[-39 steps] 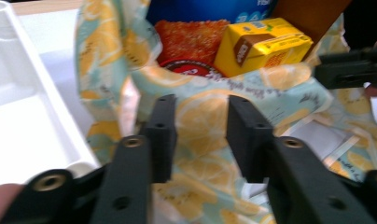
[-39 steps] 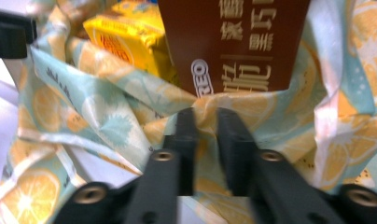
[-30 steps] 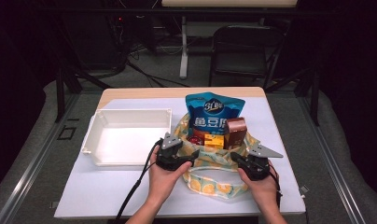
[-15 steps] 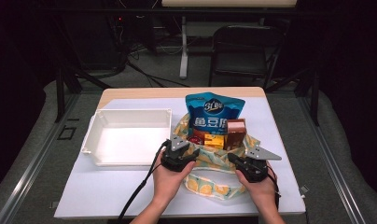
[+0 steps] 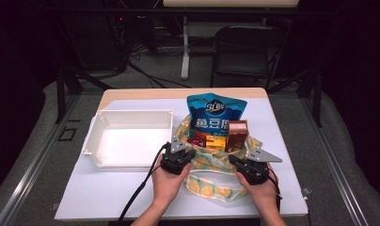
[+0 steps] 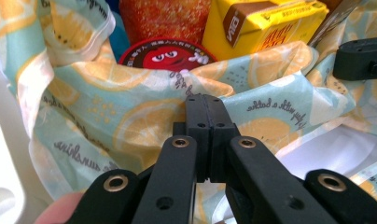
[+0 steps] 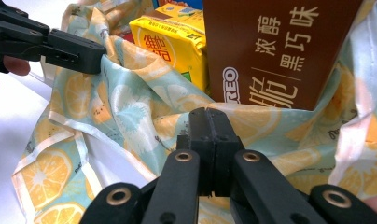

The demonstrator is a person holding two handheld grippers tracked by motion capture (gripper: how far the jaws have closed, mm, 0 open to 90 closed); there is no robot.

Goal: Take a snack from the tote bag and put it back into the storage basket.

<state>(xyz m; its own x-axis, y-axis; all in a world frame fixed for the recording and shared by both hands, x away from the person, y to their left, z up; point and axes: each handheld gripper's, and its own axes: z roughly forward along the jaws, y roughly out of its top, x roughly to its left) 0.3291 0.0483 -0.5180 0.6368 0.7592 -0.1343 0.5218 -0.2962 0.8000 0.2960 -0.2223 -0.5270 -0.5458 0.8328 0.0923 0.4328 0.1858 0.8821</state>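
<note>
Lemon-print bag — mid-table, beside white tray, holding snack packs. Left gripper has just been closing, now pinches bag's rim; right gripper — clamped on the opposite rim.

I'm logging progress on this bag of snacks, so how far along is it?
Done: both grippers have hold of the lemon-print bag's front rim, the left gripper having just closed on the cloth and the right gripper shut on it too. In hand: holding the bag open. Left: the snacks are all inside, the blue pouch included, and the white tray is empty.
</note>
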